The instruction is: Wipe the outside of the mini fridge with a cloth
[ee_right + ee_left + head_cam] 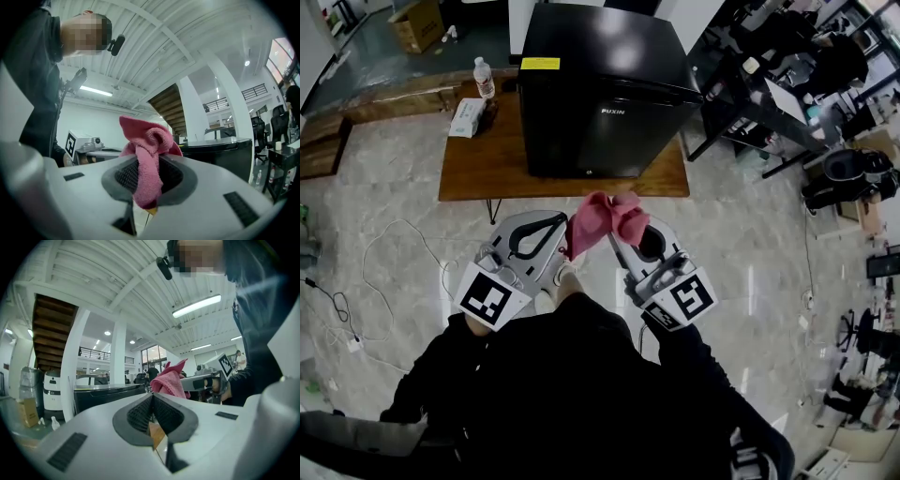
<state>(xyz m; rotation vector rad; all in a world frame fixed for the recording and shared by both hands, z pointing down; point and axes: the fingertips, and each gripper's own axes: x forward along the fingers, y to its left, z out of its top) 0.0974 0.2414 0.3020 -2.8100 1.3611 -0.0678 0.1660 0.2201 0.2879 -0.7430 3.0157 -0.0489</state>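
Right hand-held gripper (621, 240) upturned, clamping cloth (602, 217).

We've got the head cam high up, facing steeply down: left gripper (553, 230) and right gripper (628, 234) sit near, mini fridge (600, 94) beyond their tips. Each gripper cam sits close behind its own jaws, tilted up at the ceiling (117, 282). Each sees the other gripper sideways. All three share fridge and cloth (600, 217).
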